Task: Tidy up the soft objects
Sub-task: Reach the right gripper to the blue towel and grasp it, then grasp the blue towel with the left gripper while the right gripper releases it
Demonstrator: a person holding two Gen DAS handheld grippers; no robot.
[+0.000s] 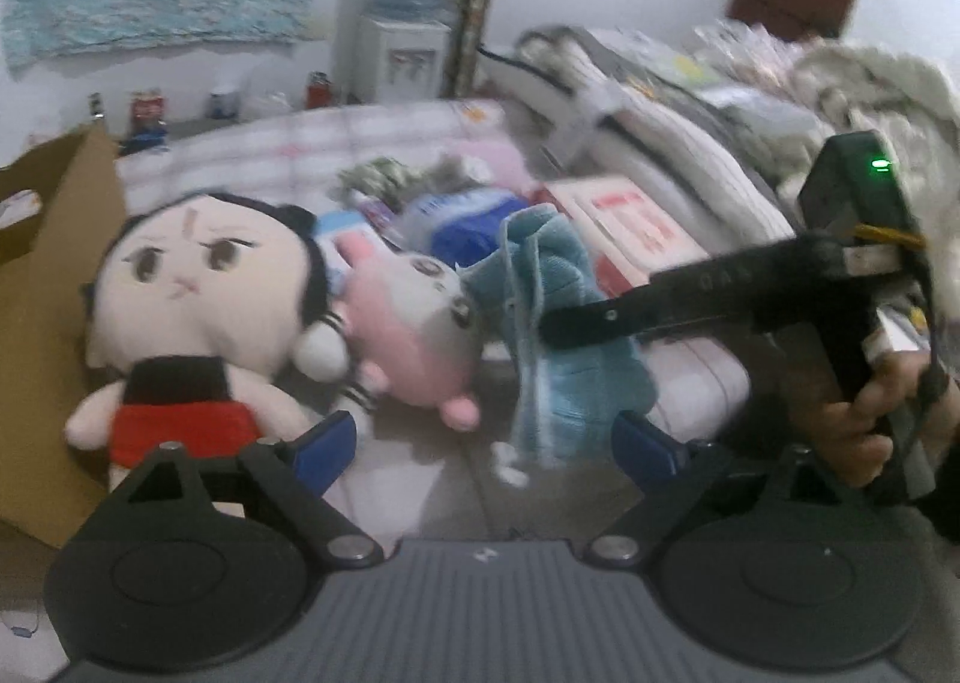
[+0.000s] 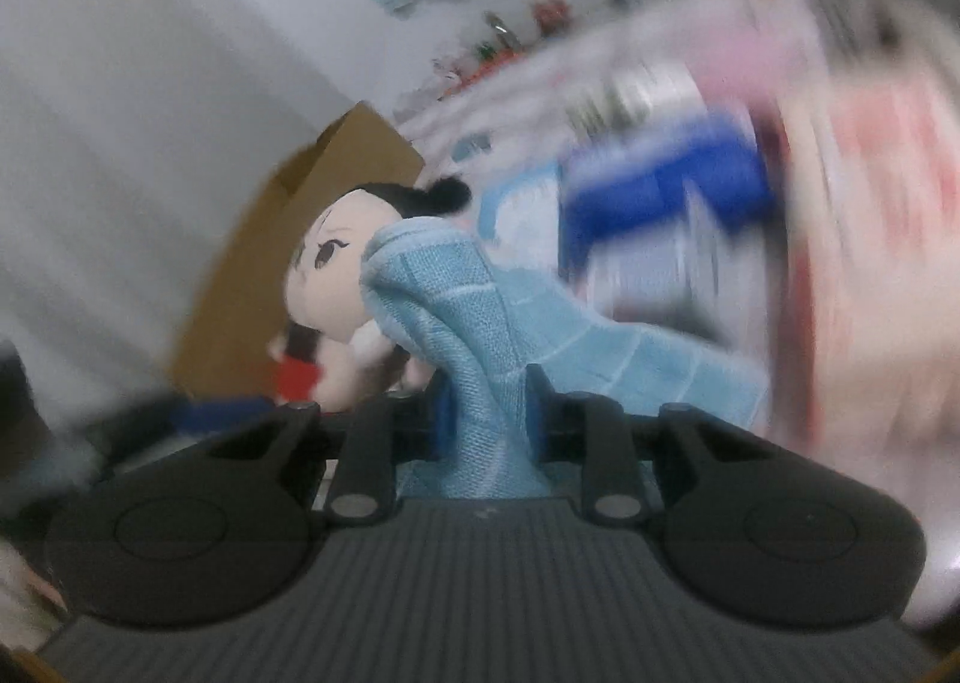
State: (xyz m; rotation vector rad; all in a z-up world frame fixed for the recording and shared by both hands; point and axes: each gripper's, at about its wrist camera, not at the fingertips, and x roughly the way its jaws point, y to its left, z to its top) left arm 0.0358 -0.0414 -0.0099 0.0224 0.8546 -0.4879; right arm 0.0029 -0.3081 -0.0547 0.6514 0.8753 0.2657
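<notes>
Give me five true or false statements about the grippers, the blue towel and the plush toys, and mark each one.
1. The right gripper is shut on the blue towel. True.
2. The left gripper holds the doll. False: its fingers stand open around nothing.
3. The black-haired doll wears a red skirt. True.
4. The pink plush lies inside the cardboard box. False: it lies outside, beside the doll.
5. The towel lies flat and spread out. False: it hangs bunched from the right gripper.
</notes>
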